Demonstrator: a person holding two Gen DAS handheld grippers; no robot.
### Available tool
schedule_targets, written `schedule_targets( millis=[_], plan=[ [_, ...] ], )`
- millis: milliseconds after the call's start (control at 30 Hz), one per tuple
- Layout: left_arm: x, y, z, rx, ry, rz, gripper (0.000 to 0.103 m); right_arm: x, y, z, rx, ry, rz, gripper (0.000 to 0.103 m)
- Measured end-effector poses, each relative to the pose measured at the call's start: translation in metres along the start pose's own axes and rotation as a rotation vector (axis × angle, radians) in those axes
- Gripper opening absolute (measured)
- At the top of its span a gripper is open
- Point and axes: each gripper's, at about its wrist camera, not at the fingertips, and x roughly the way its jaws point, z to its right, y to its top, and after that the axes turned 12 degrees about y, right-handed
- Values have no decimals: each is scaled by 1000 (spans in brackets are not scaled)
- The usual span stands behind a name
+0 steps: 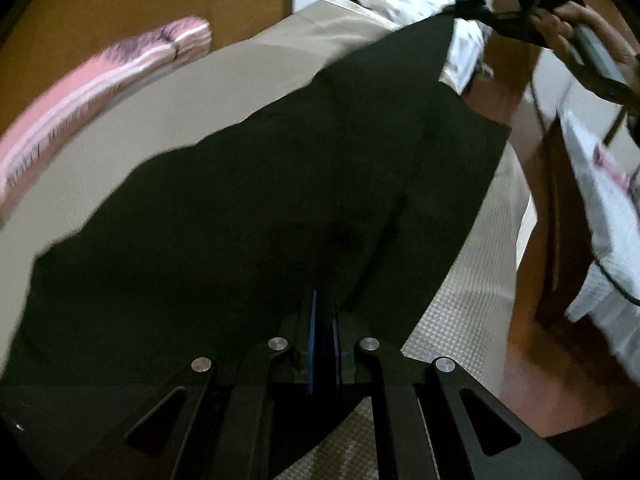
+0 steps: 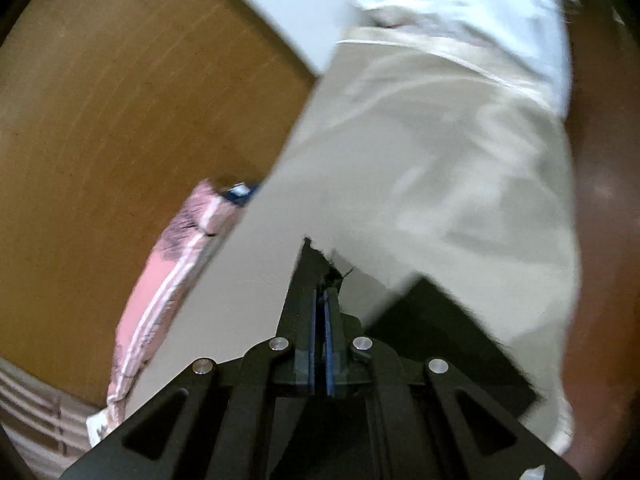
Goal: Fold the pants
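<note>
Over the beige bed (image 1: 256, 76), black pants (image 1: 260, 200) hang stretched between my claws: left gripper (image 1: 323, 344) pinching one corner, right gripper (image 2: 321, 320) pinching the other.

pants (image 1: 280, 184): matt black cloth, smooth; bed sheet (image 1: 168, 108): beige woven cloth, fine texture; pink striped towel (image 1: 100, 76): fuzzy cloth; headboard (image 2: 132, 112): matt brown wood; left gripper (image 1: 323, 320): matt black plastic, shiny metal rivets, blue pads (image 1: 312, 344)
</note>
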Motion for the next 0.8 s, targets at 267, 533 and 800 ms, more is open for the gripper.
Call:
schedule_targets(
  millis=[267, 533, 800],
  plan=[
    [1, -3, 22, 98, 76, 15, 7, -31, -51, 113, 216, -113, 1, 3],
    [-10, -4, 28, 129, 56, 34, 7, -43, -54, 107, 161, -122, 44, 3],
    [-5, -10, 32, 135, 50, 23, 9, -29, -77, 136, 180, -231, -20, 3]
  ],
)
